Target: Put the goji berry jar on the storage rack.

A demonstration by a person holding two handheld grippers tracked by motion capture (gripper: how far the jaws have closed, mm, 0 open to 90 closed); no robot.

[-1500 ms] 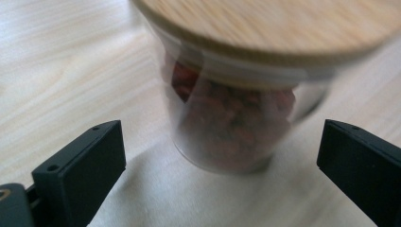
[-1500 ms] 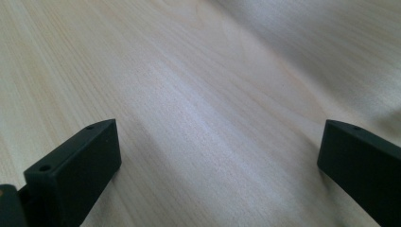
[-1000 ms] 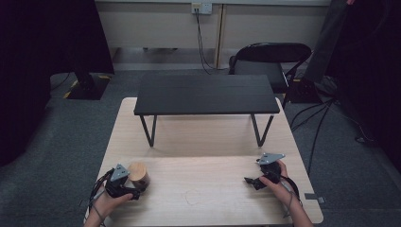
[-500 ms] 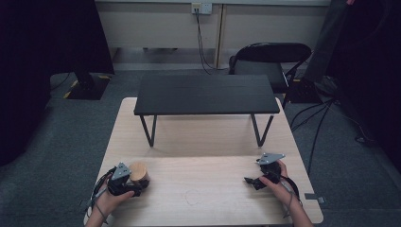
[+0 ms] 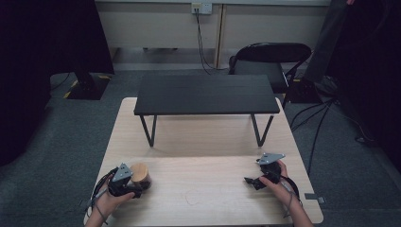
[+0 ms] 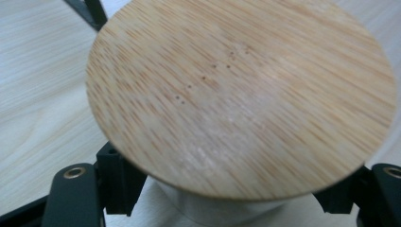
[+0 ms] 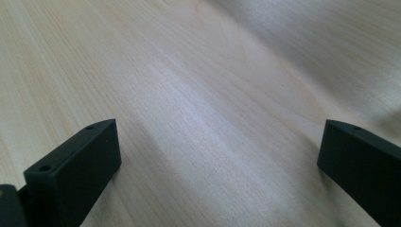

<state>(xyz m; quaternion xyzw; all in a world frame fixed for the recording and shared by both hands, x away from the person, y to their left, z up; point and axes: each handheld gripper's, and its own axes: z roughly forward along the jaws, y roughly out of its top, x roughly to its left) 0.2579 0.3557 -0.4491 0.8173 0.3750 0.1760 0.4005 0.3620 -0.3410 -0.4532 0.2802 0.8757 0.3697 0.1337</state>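
Now the left gripper (image 5: pixel 135 185) tight on the wooden-lidded jar (image 5: pixel 140 174), the right gripper (image 5: pixel 255 182) wide open, nothing in it.

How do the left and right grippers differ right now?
The left gripper has just been closing and is shut on the wooden-lidded jar, its pale body between the jaws; the right gripper is open, with bare light wood table between its jaws. The left is at the table's left, the right at its right. Both are hand-held, low over the table.

Left gripper (image 5: pixel 135 185) clamped around canister (image 5: pixel 140 174).
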